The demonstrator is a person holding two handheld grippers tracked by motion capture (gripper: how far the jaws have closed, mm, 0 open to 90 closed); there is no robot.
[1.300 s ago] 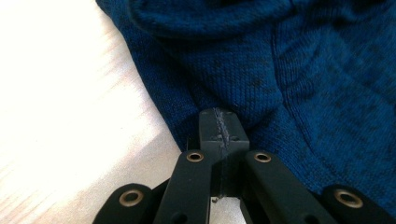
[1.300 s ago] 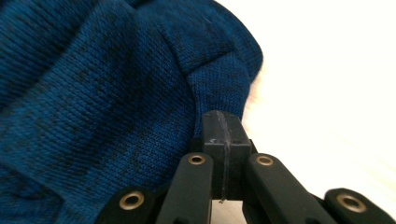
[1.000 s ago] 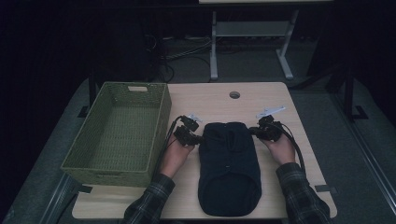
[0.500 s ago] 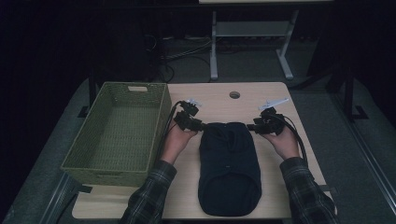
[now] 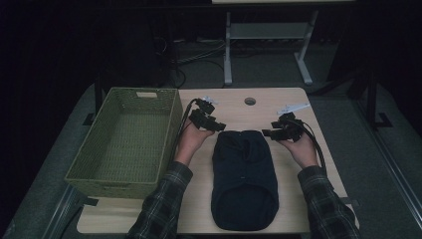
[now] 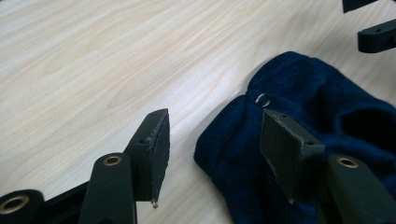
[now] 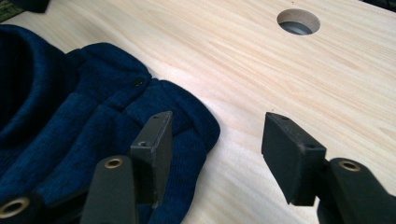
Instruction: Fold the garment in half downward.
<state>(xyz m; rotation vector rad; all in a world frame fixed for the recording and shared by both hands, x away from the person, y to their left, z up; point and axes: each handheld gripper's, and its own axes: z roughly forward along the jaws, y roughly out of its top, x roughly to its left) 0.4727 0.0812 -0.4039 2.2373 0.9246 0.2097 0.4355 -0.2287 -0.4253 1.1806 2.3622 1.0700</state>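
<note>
High view: dark blue knit garment [image 5: 244, 184] lay lengthwise down the middle of the desk [image 5: 234, 107], its near end close to the desk's front edge, far end roughly level w/ both hands. Left tool [image 5: 217, 125] sat just off the garment's far-left corner, right tool [image 5: 267, 133] just off the far-right corner; neither gripped cloth. Green woven basket [image 5: 122, 141] stood along the desk's left side, right next to the left forearm, so little room there; bare wood lay open beyond the garment up to the round cable hole [image 5: 250, 101] and along the right edge. Left gripper view: left tool [image 6: 212, 140] jaws had just been opening and stood apart, released; the garment [image 6: 322, 107] edge lay under the right-hand jaw, bare desk [image 6: 93, 60] under the other, nothing pinched betw. them. Wide clear wood to the left. Right gripper view: right tool [image 7: 217, 144] jaws had also just been opening, released; garment [image 7: 84, 112] hem under the left-hand jaw, gap over bare desk [image 7: 299, 79], cable hole [image 7: 298, 21] well beyond.
</note>
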